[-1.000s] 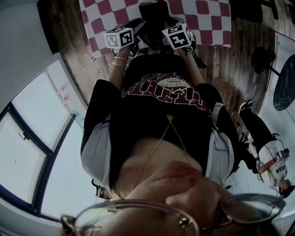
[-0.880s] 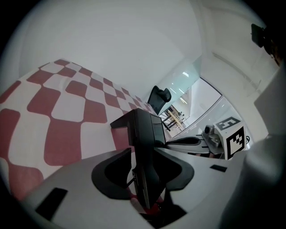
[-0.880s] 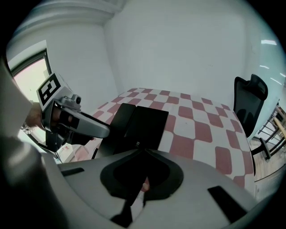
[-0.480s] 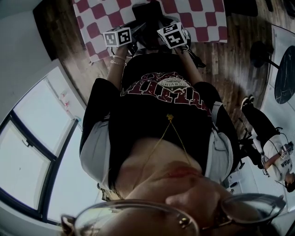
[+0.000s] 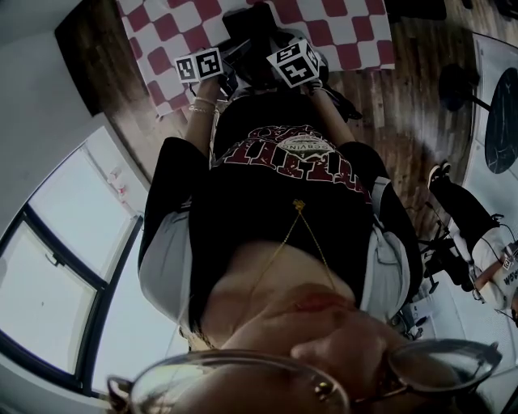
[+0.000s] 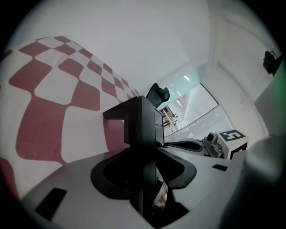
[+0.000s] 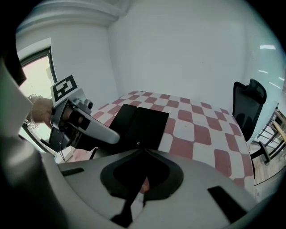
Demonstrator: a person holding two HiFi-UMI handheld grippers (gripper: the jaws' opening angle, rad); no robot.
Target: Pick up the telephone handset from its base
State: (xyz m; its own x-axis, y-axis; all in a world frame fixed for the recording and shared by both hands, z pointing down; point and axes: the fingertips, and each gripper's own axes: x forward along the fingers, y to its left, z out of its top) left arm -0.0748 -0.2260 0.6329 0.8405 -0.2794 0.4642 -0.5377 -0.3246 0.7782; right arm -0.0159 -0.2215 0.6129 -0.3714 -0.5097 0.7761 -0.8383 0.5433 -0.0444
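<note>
A black telephone (image 7: 142,126) lies on the red-and-white checked tablecloth (image 7: 201,134), with its narrower handset part (image 7: 122,117) along the left side. My left gripper (image 7: 111,135) reaches in at that left edge with its jaws opening. In the left gripper view a black slab of the phone (image 6: 143,129) stands right in the middle, in line with the jaws, and I see no pad pressing on it. My right gripper (image 7: 144,152) hovers just short of the phone's near edge, its jaws meeting in a point around nothing. In the head view both marker cubes (image 5: 198,65) sit beside the phone (image 5: 247,24).
A black office chair (image 7: 248,107) stands past the table's right end. A window (image 7: 35,85) is at the left. Wooden floor (image 5: 388,105) surrounds the table, and another person (image 5: 481,251) sits off to the right near a round dark table (image 5: 502,137).
The whole head view has slid a little to the left. Both grippers keep their places at the phone, and the left marker cube has turned slightly.
</note>
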